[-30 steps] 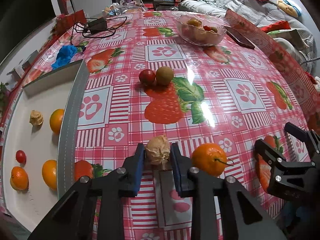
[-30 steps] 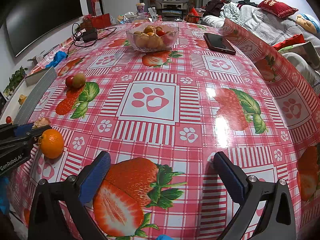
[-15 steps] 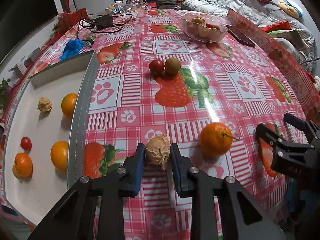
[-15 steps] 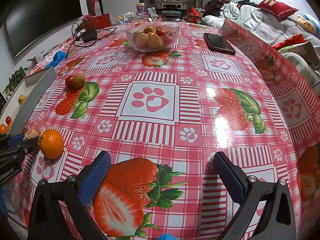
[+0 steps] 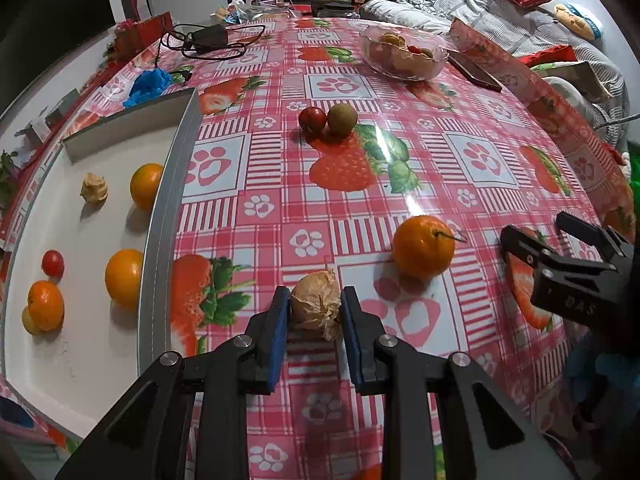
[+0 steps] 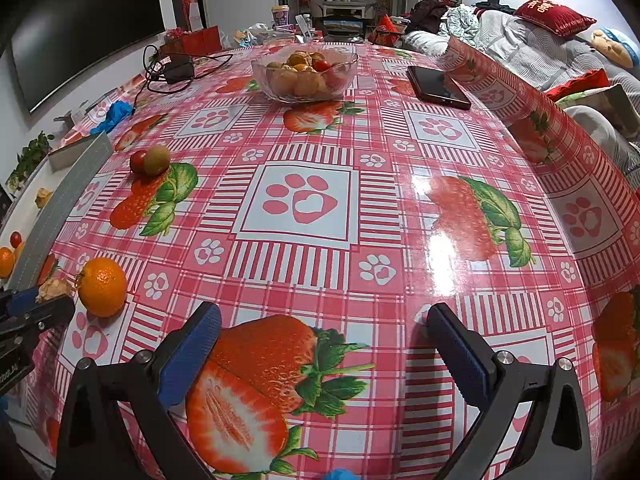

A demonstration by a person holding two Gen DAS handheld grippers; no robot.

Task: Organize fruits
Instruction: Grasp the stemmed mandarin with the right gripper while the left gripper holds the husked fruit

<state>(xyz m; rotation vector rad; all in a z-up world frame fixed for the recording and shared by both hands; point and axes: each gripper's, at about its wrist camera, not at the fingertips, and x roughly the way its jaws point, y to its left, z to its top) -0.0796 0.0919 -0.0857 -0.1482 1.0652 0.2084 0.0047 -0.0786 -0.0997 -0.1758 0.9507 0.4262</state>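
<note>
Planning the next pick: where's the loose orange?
In the left wrist view the orange sits on the tablecloth, right of the husked fruit held by the left hand-held gripper.

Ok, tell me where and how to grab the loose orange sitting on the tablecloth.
Take the orange across its widest middle, coming down from above with the open right tongs. It is round, and its thin stem points sideways, so clamp the smooth sides and keep clear of the stem.

A home living room: a strawberry-print oilcloth covers the table [image 6: 360, 208], with a cushion-strewn sofa [image 6: 520, 44] and a wall-mounted television [image 6: 80, 28] beyond the tongs.
</note>
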